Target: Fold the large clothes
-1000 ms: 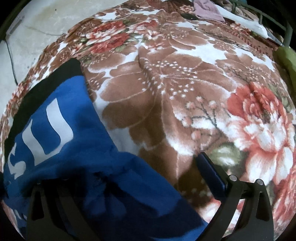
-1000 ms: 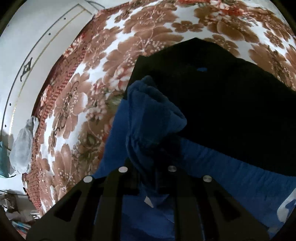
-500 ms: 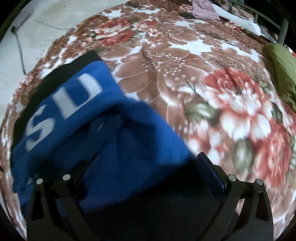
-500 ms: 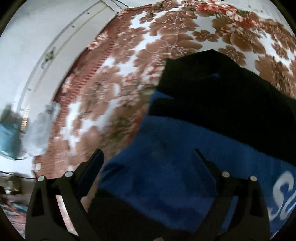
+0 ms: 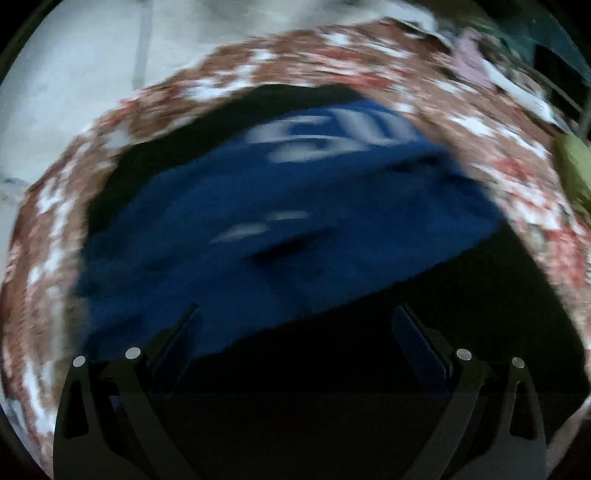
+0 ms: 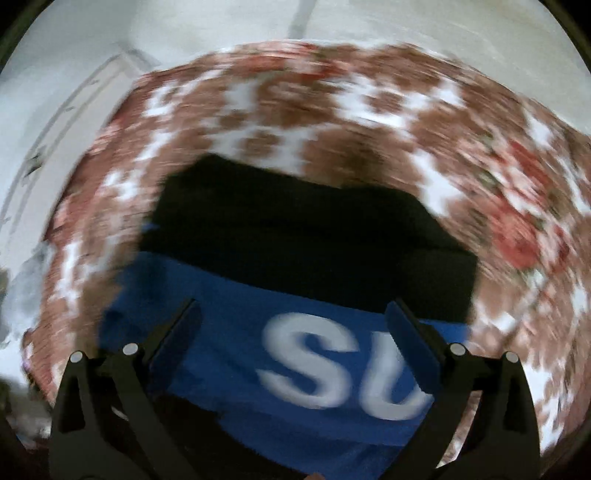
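Note:
A blue and black garment [image 5: 295, 229] with white letters lies folded on the floral blanket [image 5: 517, 177]. In the right wrist view its blue band [image 6: 229, 354] with the white letters sits below a black panel [image 6: 295, 229]. My left gripper [image 5: 295, 325] is open and empty above the garment's black part. My right gripper [image 6: 291, 321] is open and empty above the blue band. Both views are motion-blurred.
The floral blanket [image 6: 332, 110] covers the bed around the garment. A green item [image 5: 576, 166] lies at the right edge, pale clothes [image 5: 476, 62] at the far end. A white wall [image 6: 184, 29] lies beyond.
Both grippers have let go of the blue cloth and opened. Both have swung and pulled back, so the whole folded garment now shows.

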